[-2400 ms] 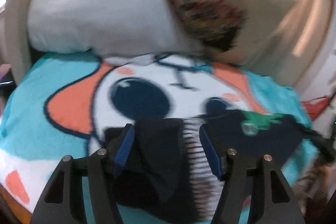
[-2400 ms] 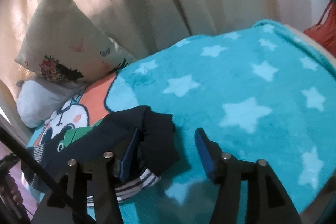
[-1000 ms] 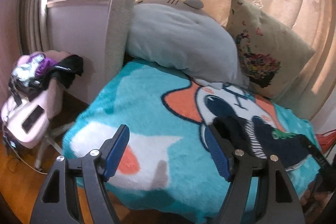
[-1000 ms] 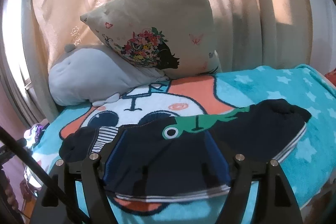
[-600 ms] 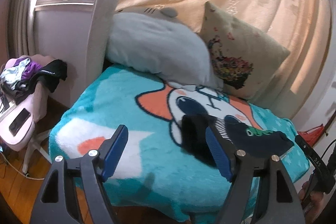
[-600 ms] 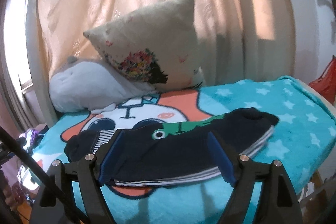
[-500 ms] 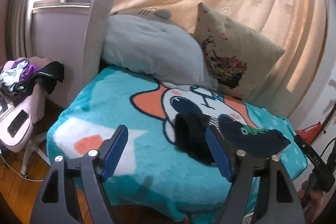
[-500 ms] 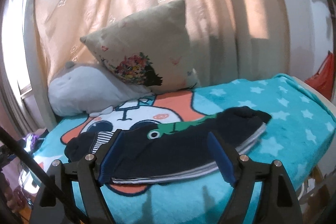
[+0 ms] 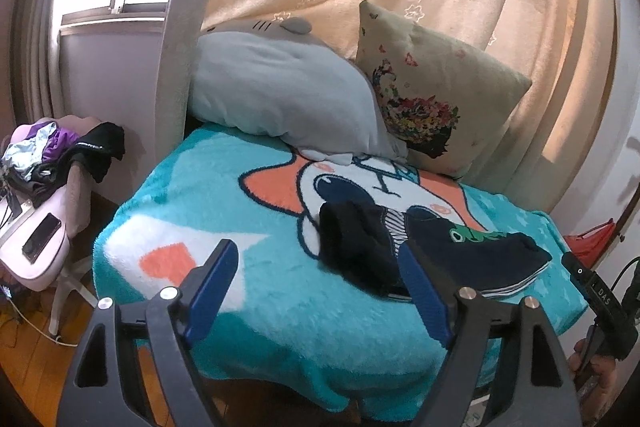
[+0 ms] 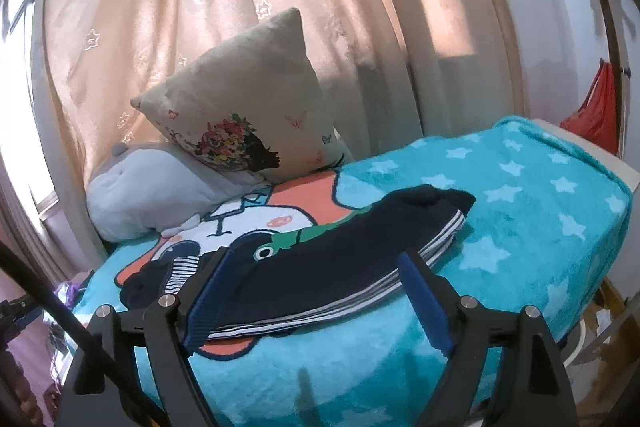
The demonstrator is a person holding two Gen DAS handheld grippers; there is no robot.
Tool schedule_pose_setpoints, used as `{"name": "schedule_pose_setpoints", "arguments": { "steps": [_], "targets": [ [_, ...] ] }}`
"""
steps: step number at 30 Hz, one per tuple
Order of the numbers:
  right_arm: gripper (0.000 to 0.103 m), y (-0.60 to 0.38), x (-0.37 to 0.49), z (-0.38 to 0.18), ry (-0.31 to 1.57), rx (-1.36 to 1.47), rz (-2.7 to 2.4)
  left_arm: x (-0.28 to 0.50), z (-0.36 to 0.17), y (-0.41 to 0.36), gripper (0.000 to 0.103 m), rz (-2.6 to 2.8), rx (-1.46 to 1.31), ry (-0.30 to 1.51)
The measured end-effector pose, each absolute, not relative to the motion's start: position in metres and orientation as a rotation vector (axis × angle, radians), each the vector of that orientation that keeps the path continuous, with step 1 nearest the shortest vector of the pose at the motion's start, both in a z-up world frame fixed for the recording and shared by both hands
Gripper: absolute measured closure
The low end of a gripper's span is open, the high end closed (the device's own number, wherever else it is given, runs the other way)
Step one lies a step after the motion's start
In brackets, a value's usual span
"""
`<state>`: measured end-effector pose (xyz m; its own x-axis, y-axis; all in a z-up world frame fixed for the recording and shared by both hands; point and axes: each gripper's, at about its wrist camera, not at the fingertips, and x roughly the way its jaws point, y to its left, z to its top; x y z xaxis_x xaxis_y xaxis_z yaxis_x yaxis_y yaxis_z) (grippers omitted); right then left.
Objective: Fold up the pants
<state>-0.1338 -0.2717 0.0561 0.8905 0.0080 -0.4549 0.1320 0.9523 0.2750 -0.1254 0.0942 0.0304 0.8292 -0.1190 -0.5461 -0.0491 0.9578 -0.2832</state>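
Pants (image 10: 320, 267) lie folded lengthwise across blanket (image 10: 540, 195); left tool (image 9: 316, 287), right tool (image 10: 316, 291) spread, empty.

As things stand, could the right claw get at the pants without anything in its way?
Probably yes. The right claw is open, with the pants lying straight ahead on the blanket and nothing between; the pillow sits behind them.

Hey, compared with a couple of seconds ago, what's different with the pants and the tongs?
Both tongs, left and right, let go of the dark pants and pulled back from the bed; their jaws have just been opening, with nothing between them. The pants now lie folded on the teal blanket. The pillows are unchanged.
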Motion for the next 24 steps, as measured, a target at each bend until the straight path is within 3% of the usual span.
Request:
{"name": "schedule_pose_setpoints", "arguments": {
  "steps": [14,24],
  "targets": [
    [0.016,-0.292,-0.070,0.040,0.514,0.310,-0.069,-0.054,0.024,0.069,0.022,-0.043,-0.231,0.714],
    [0.016,-0.338,-0.071,0.017,0.525,0.354,-0.137,-0.007,0.061,-0.003,0.022,-0.349,-0.156,0.783]
  ]
}}
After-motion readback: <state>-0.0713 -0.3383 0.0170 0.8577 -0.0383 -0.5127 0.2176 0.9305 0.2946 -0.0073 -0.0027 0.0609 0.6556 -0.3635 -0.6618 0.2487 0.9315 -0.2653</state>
